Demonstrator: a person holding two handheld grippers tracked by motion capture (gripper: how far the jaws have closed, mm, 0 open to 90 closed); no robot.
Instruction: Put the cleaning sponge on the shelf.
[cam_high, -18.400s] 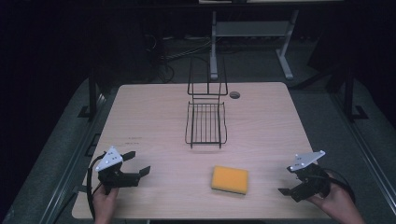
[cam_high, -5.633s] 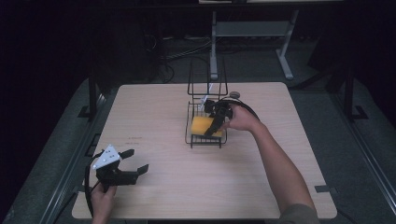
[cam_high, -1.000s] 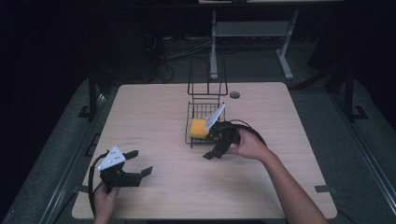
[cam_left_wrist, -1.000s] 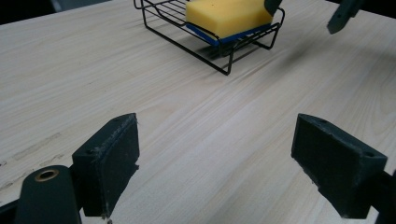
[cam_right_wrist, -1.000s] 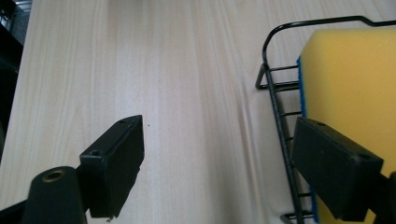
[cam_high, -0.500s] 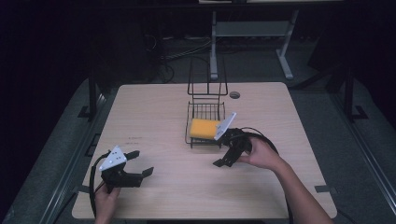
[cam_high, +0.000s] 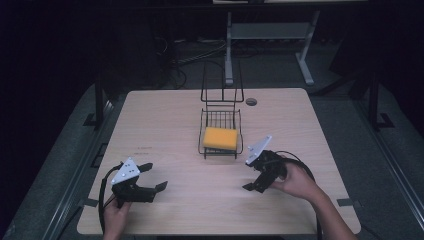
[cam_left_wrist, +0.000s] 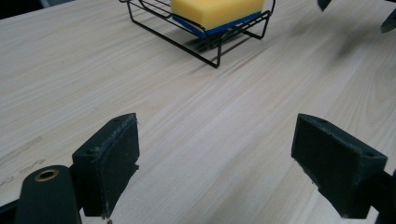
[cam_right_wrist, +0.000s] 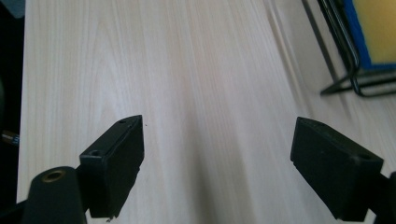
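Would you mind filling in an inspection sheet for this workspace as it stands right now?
Surface: pale wood-grain table, no spills or marks seen.
Job's things: yellow sponge with a blue underside lies flat inside the black wire rack, near the table's middle.
Clutter: one small round dark object on the table beside the rack; what it is cannot be told.
Grippers: left gripper open, empty, held low near the front left edge; right gripper open, empty, held in front of and to the right of the rack.
Cables: a black cable trails from the left gripper, another from the right.
Surroundings: dark floor, a pale metal stand behind the table.
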